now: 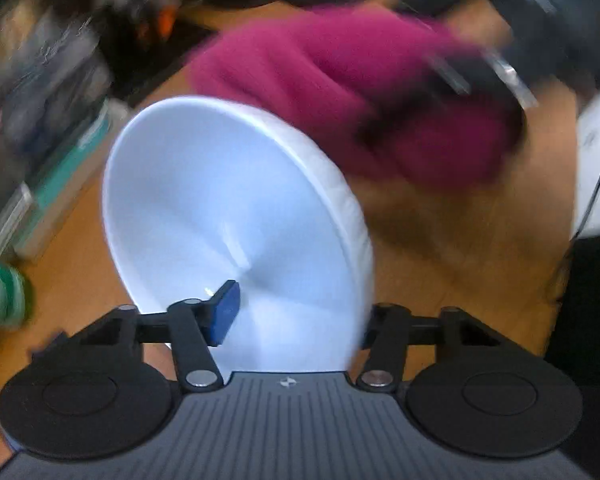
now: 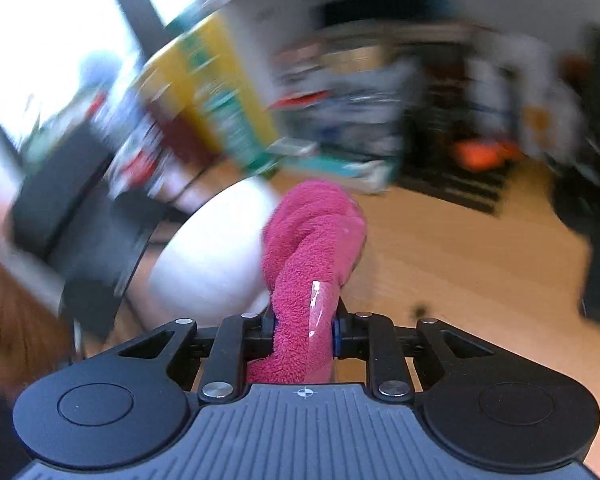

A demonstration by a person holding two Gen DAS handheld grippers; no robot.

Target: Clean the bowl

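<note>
- Left gripper (image 1: 290, 316) clamps white bowl (image 1: 228, 216) by its rim, tilted on edge above the wooden table (image 1: 460, 248).
- Right gripper (image 2: 303, 330) clenched on pink cloth (image 2: 312, 248).
- Cloth sits just right of bowl, behind its outer wall; cavity faces away.

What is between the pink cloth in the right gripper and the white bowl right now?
Nothing visible. The pink cloth, clamped in the right gripper, sits right beside the white bowl, which the left gripper holds by its rim.

Heavy motion blur, fisheye bending at edges, both views.
Blown-out bright window (image 2: 52, 40) far left in right view; glossy white bowl (image 1: 228, 220) shows soft sheen; wooden tabletop (image 1: 460, 248) shadowed under smeared magenta terry cloth (image 1: 340, 92); near gripper bodies sharp.
</note>
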